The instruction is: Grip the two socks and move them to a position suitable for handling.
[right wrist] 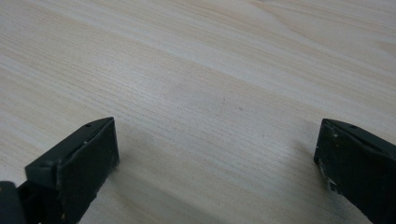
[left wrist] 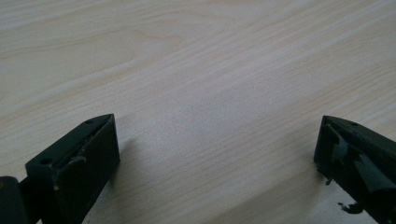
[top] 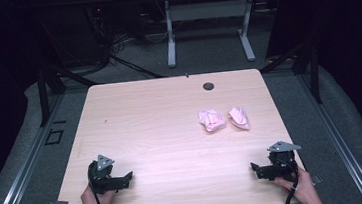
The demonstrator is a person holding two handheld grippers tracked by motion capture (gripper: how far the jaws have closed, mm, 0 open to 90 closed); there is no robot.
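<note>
Wood table [top: 162, 134]; high view alone shows pink cloths [top: 223, 119].

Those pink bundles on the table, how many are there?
2. One crumpled pink bundle lies right of the table's middle; the other pink bundle sits just to its right, apart from it. Nothing looks hidden.

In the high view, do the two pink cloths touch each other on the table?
No, the left pink cloth and the right pink cloth lie side by side with a strip of bare table between them.
</note>
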